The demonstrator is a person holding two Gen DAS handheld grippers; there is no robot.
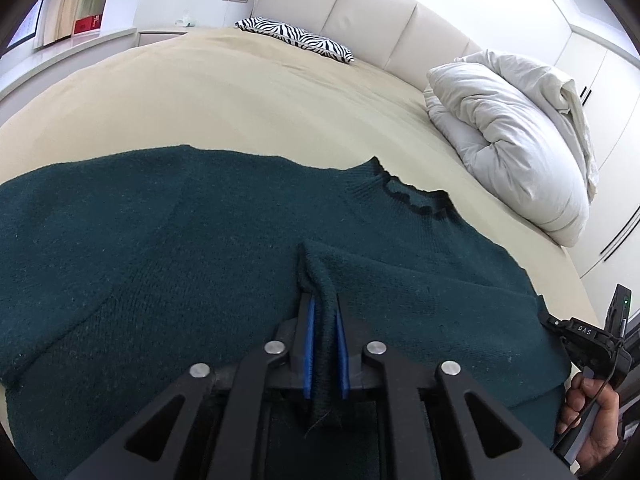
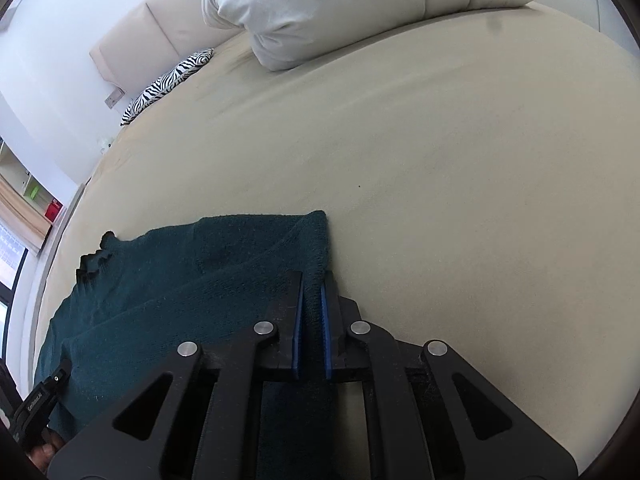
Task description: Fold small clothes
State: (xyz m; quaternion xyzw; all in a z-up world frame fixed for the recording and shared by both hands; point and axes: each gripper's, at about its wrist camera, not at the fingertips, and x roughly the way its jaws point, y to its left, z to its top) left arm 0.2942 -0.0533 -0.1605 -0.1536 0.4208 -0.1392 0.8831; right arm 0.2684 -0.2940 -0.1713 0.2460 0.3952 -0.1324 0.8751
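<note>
A dark green knit sweater (image 1: 168,248) lies spread on the beige bed, its black-trimmed collar (image 1: 416,198) toward the far right. My left gripper (image 1: 324,304) is shut on a raised fold of the sweater, which runs between the blue pads. My right gripper (image 2: 312,284) is shut on the sweater's right edge (image 2: 316,240), a folded-over strip. The sweater (image 2: 160,292) stretches to the left in the right wrist view. The right gripper body and the hand holding it show at the left wrist view's lower right (image 1: 588,344).
The beige bed sheet (image 2: 440,160) extends far ahead. A bunched white duvet (image 1: 516,132) lies at the right by the cream headboard (image 1: 360,8). A zebra-print pillow (image 1: 296,38) sits at the head. White wardrobes (image 1: 600,72) stand to the right.
</note>
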